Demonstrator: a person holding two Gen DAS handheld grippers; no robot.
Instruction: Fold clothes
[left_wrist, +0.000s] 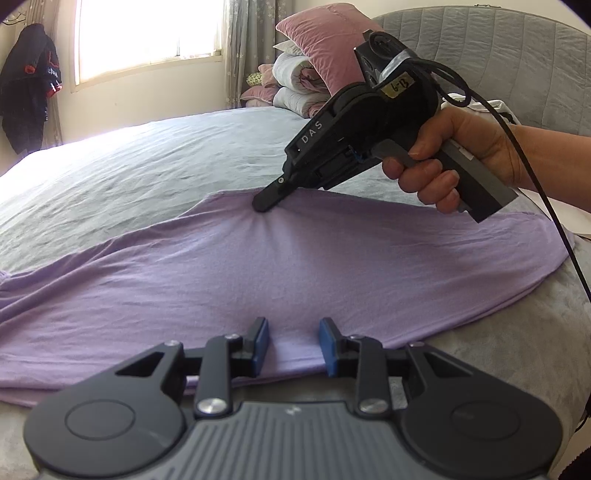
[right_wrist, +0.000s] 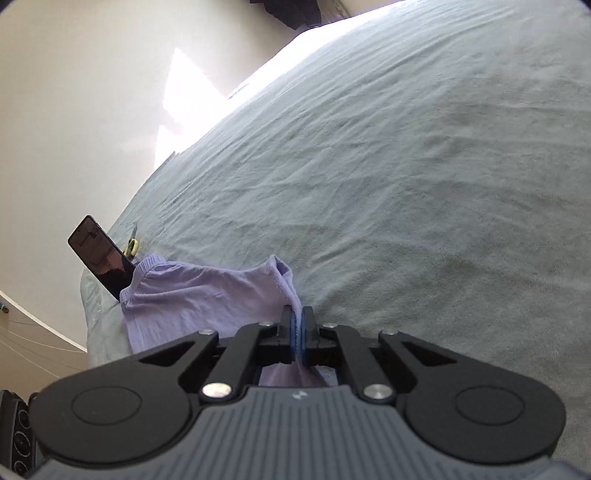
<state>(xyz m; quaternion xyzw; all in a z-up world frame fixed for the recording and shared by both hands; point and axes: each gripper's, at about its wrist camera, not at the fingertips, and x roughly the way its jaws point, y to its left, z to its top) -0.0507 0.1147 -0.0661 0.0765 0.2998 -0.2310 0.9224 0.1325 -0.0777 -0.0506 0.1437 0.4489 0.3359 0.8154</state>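
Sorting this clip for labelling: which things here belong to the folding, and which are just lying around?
Part of the job:
- lilac garment
- right gripper, shut on its far edge
- left gripper, jaws apart at the near edge
- bed, the work surface

Lying about:
- phone
- scissors
- pillow pile
- dark jacket on the wall

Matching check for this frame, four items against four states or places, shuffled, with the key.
Items:
1. right gripper
2. left gripper
3. phone
4. pink pillow

States:
A. leaning at the bed's edge
B. jaws apart over the near hem
C. on the stacked bedding by the headboard
D. clamped on the lilac shirt

Pairs: 1-D, 2-B, 3-A, 4-C
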